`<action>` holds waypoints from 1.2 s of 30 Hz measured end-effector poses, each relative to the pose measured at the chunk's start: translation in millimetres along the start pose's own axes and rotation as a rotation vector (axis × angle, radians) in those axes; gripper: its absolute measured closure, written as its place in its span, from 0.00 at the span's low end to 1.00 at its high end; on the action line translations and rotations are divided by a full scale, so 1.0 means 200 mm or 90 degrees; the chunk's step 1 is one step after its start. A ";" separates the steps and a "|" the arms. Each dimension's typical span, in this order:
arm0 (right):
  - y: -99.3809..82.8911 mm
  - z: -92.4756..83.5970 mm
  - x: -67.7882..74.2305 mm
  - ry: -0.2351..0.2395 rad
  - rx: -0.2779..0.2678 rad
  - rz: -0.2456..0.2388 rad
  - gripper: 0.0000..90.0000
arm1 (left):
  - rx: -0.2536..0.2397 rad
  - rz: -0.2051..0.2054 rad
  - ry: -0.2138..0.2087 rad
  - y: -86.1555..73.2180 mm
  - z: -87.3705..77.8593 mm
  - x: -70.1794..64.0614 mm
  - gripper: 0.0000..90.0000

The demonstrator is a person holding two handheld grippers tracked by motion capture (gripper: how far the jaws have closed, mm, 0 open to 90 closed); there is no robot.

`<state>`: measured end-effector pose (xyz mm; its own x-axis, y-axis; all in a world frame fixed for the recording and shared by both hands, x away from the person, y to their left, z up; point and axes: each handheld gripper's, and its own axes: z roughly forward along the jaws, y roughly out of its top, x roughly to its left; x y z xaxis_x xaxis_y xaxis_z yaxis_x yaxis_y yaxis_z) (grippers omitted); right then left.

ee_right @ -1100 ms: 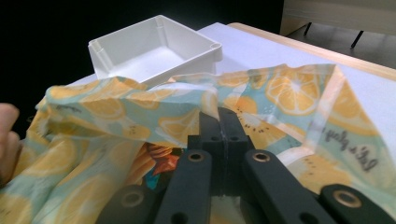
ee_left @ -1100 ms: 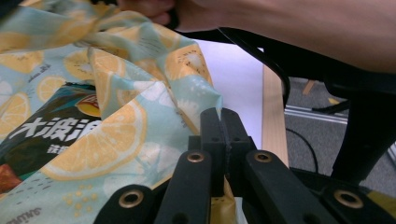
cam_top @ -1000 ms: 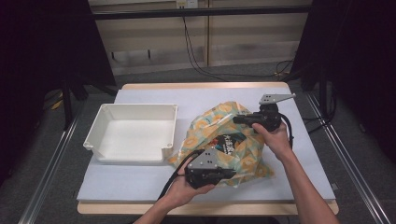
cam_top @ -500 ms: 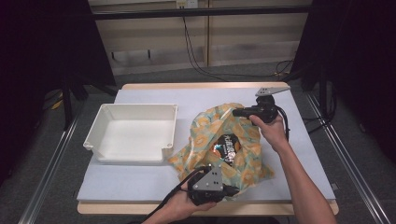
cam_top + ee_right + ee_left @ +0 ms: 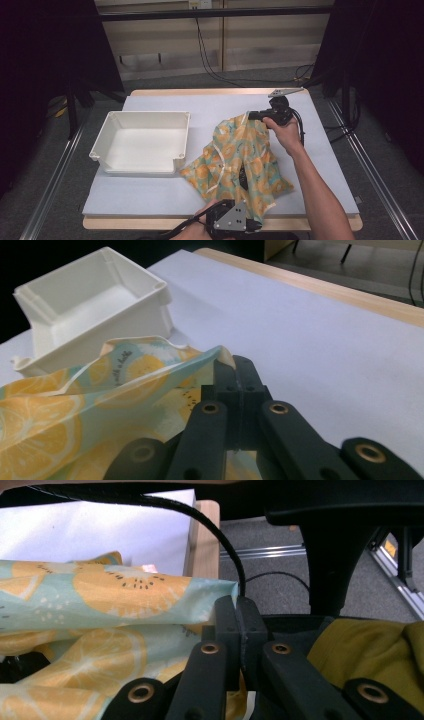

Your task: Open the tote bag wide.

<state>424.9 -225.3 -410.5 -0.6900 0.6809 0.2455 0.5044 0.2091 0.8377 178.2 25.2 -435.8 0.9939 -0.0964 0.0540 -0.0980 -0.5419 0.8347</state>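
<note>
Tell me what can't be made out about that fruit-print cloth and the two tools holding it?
- Left tool, high view: its tips are hidden under the cloth.
- Cloth, left gripper view: cut off by the left edge.
- Dark patch on the cloth, high view: too small to identify.
- White bin, right gripper view: partly behind the cloth.

Even overhead light falls on the pale table, leaving soft shadows, while the surroundings drop into near black. In both gripper views the black jaws sit slightly soft at close range; the cloth just beyond them is sharper, without glare.
</note>
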 end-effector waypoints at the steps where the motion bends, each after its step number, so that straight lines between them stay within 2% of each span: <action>1: 0.00 0.01 -0.01 -0.004 0.001 0.002 1.00 | 0.000 0.000 0.002 0.00 0.00 0.00 1.00; 4: -0.02 0.03 -0.01 -0.008 0.002 0.010 1.00 | -0.019 -0.017 0.008 -0.02 -0.02 0.03 1.00; 7: -0.03 0.04 0.00 0.006 -0.004 0.007 1.00 | -0.034 -0.032 0.021 -0.04 -0.03 0.07 0.99; 9: -0.05 0.03 0.02 0.015 -0.005 0.001 1.00 | -0.050 -0.060 0.028 -0.06 -0.05 0.11 0.96; 12: -0.07 0.02 0.03 0.008 -0.006 0.008 0.90 | -0.060 -0.075 0.032 -0.08 -0.06 0.13 0.92; 14: -0.08 0.01 0.03 0.006 -0.004 0.005 0.88 | -0.060 -0.084 0.041 -0.08 -0.07 0.13 0.89; 16: -0.08 -0.03 0.04 0.000 -0.009 0.003 0.78 | -0.064 -0.090 0.044 -0.09 -0.08 0.13 0.81; 18: -0.07 -0.05 0.05 -0.002 -0.017 0.001 0.76 | -0.074 -0.100 0.049 -0.09 -0.09 0.13 0.77; 22: -0.04 -0.12 0.10 -0.012 -0.034 -0.014 0.63 | -0.072 -0.112 0.069 -0.09 -0.15 0.13 0.67; 24: -0.04 -0.18 0.13 -0.016 -0.039 -0.017 0.57 | -0.083 -0.116 0.078 -0.09 -0.18 0.13 0.61; 25: -0.04 -0.18 0.13 -0.016 -0.039 -0.017 0.57 | -0.088 -0.114 0.085 -0.08 -0.20 0.13 0.61; 26: -0.04 -0.22 0.14 -0.024 -0.048 -0.014 0.55 | -0.093 -0.116 0.090 -0.08 -0.22 0.14 0.58; 28: -0.05 -0.24 0.15 -0.020 -0.056 -0.015 0.55 | -0.110 -0.121 0.103 -0.08 -0.26 0.14 0.57; 30: -0.07 -0.28 0.17 -0.017 -0.067 -0.013 0.54 | -0.109 -0.119 0.120 -0.07 -0.31 0.16 0.56; 31: -0.07 -0.30 0.18 -0.017 -0.065 -0.017 0.55 | -0.122 -0.123 0.123 -0.07 -0.33 0.17 0.57; 34: -0.10 -0.34 0.24 -0.009 -0.052 -0.030 0.66 | -0.140 -0.132 0.151 -0.06 -0.39 0.23 0.62; 36: -0.12 -0.35 0.28 -0.001 -0.045 -0.042 0.69 | -0.146 -0.142 0.165 -0.06 -0.42 0.30 0.67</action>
<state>337.4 -240.3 -382.6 -0.7191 0.6690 0.1881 0.4207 0.2037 0.8840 242.6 96.7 -395.8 0.9723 0.2317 -0.0298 0.1059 -0.3233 0.9404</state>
